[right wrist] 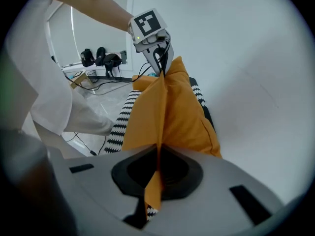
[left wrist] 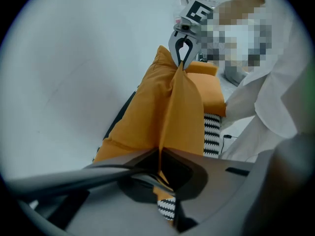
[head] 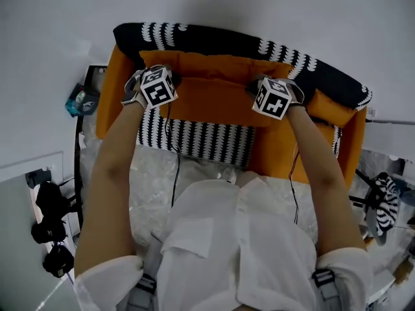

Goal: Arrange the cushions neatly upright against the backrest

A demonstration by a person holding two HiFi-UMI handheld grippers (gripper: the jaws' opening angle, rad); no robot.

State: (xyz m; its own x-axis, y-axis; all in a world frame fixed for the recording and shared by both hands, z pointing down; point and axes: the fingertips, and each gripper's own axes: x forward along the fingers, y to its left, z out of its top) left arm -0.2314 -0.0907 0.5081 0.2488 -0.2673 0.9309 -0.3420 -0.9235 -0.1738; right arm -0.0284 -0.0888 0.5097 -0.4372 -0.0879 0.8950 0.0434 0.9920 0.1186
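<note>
Pinching the orange cushion (head: 214, 99) by its upper edge, the left gripper (left wrist: 160, 167) and the right gripper (right wrist: 158, 170) each had their jaws pressed together on its fabric, one toward each end. The cushion stood upright above the patterned seat (head: 194, 138), close to the black-and-white backrest (head: 279, 57) on the far side of the orange sofa (head: 110, 89).

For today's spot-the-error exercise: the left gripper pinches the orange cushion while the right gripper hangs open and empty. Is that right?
One thing is wrong: the right gripper is not open and empty. The right gripper view shows its jaws shut on the orange cushion too. The left gripper does pinch that cushion.
</note>
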